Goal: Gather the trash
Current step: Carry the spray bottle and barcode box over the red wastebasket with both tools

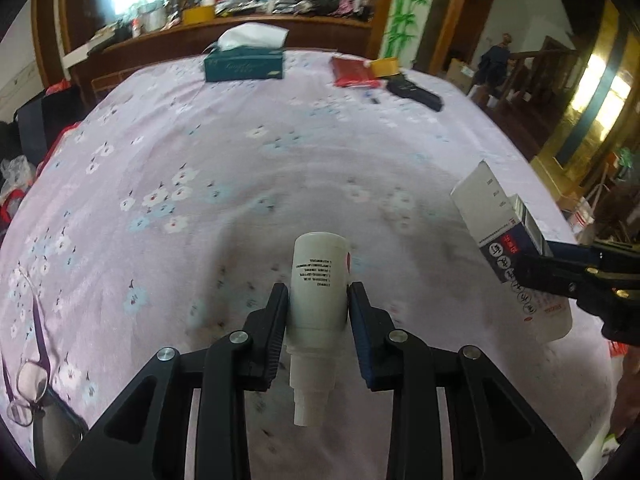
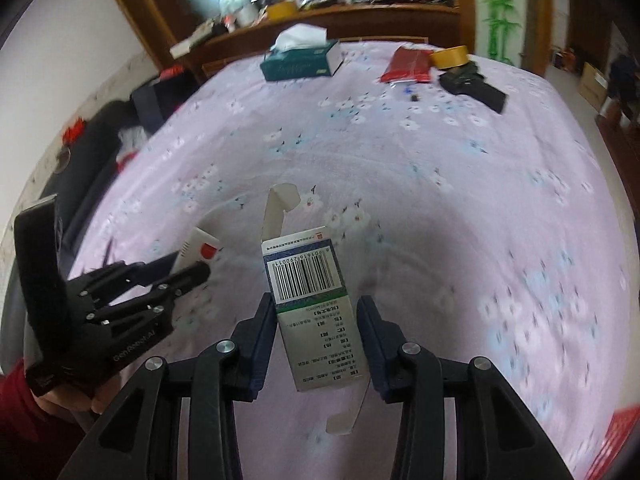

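Observation:
My left gripper [image 1: 318, 292] is shut on a small white bottle [image 1: 318, 268], which lies along the fingers with its nozzle toward the camera. In the right wrist view this left gripper [image 2: 192, 268] shows at the left, the bottle [image 2: 198, 246] sticking out of it. My right gripper [image 2: 316, 302] is shut on an opened white medicine box [image 2: 306, 276], barcode up and end flaps loose. The same box [image 1: 508, 248] hangs at the right edge of the left wrist view, in the right gripper [image 1: 560, 272]. Both items are held above the flowered purple tablecloth [image 1: 240, 160].
At the table's far side lie a teal tissue box [image 1: 244, 65], a red packet [image 1: 354, 72], a yellow tape roll [image 1: 384, 66] and a black item [image 1: 416, 94]. Glasses [image 1: 28, 392] on a purple cord lie near left. A cluttered wooden sideboard [image 1: 240, 28] stands behind.

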